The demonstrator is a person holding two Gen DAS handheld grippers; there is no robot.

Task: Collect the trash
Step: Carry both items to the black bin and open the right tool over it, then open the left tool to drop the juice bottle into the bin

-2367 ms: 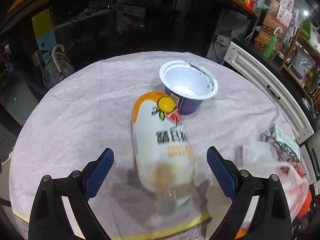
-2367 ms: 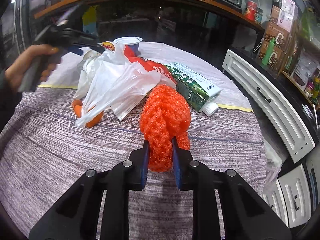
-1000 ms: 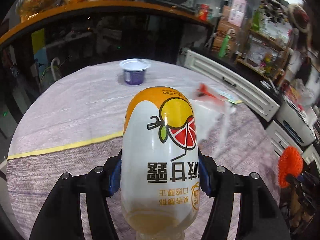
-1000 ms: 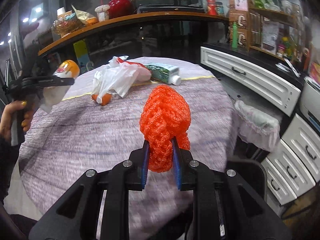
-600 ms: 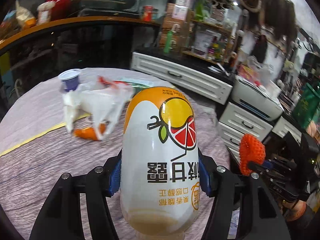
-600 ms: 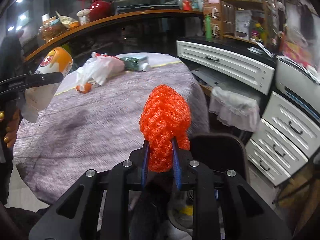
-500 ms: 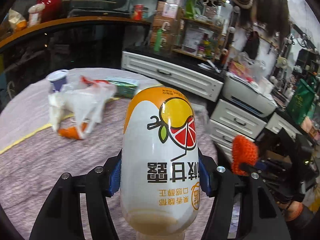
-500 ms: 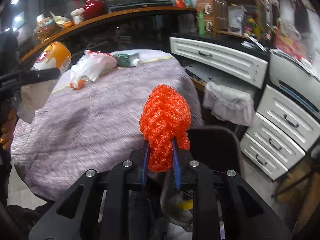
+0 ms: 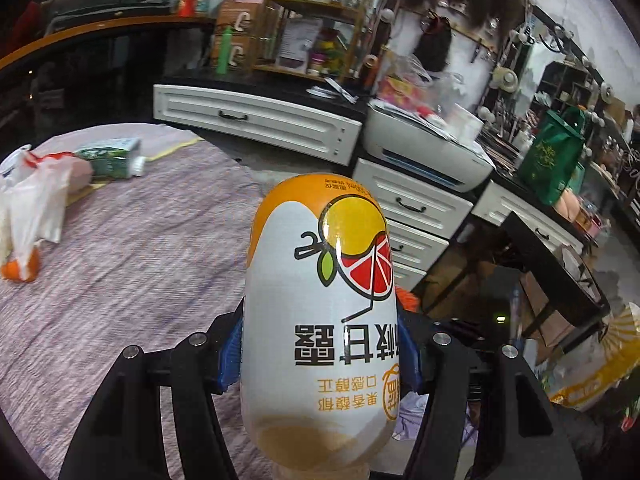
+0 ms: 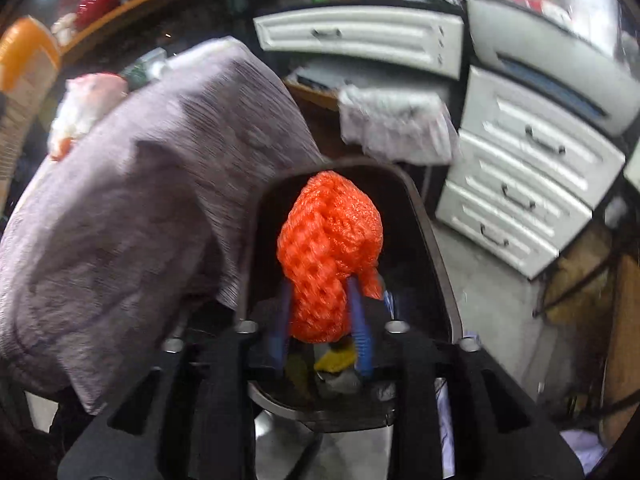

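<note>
The left gripper (image 9: 320, 354) is gripping a juice bottle (image 9: 320, 300) between its blue-padded fingers (image 9: 229, 356), which are pressing against both sides of the bottle's lower body. The bottle is sticking out forward past the fingertips, its printed label upside down to the camera. Far ahead and to the left of those fingers, a white plastic bag (image 9: 30, 200) and a green carton (image 9: 110, 156) are lying on the cloth-covered surface (image 9: 140, 240).

The right gripper (image 10: 322, 320) is clamping an orange foam net (image 10: 330, 252) between its fingers (image 10: 358, 320). The net is bulging forward beyond the fingertips, directly over the open dark trash bin (image 10: 438, 256) standing beside the surface's edge.
</note>
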